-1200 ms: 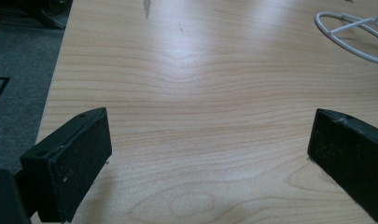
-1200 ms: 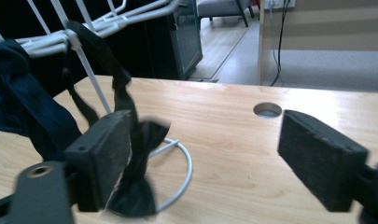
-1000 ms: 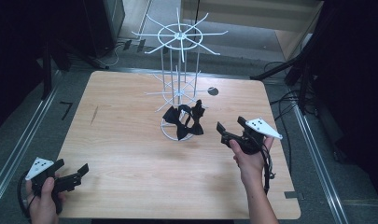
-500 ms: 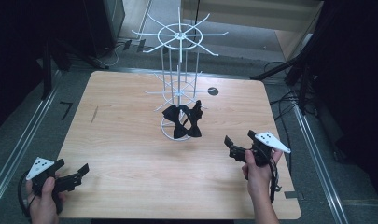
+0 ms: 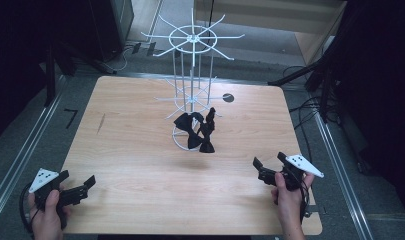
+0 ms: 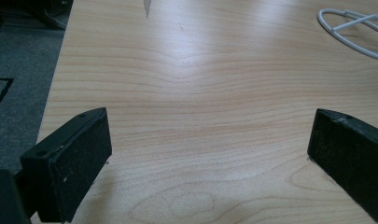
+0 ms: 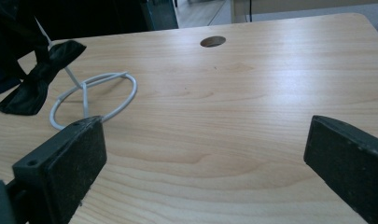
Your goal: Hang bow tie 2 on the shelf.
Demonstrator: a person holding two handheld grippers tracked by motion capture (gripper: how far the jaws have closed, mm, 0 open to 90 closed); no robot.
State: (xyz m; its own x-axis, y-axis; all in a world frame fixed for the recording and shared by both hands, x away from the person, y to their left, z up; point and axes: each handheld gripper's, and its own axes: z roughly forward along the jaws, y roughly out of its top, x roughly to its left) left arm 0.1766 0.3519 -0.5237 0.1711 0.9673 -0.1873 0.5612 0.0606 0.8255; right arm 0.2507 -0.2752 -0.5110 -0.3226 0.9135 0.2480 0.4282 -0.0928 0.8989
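A white wire spinner rack (image 5: 192, 75) stands mid-table, with black bow ties (image 5: 197, 132) hanging low on it above its base ring (image 7: 102, 100). One bow tie (image 7: 37, 79) shows at the left of the right gripper view. My right gripper (image 5: 268, 161) is near the table's front right, well clear of the rack. Its jaws have just been opening and stand open (image 7: 205, 158) with bare wood between them. My left gripper (image 5: 80, 178) rests at the front left corner, open (image 6: 210, 154) with nothing between its jaws. The rack's base ring (image 6: 350, 23) lies far ahead of it.
The wooden table (image 5: 130, 150) has a round cable hole (image 5: 228, 97) behind the rack. Metal rails and cables run along the floor on both sides. A broad stretch of bare wood lies between the rack and the two grippers.
My right hand has drawn back from beside the bow ties toward the table's front right edge and sunk lower. The bow ties stay on the rack. The left hand has kept still.
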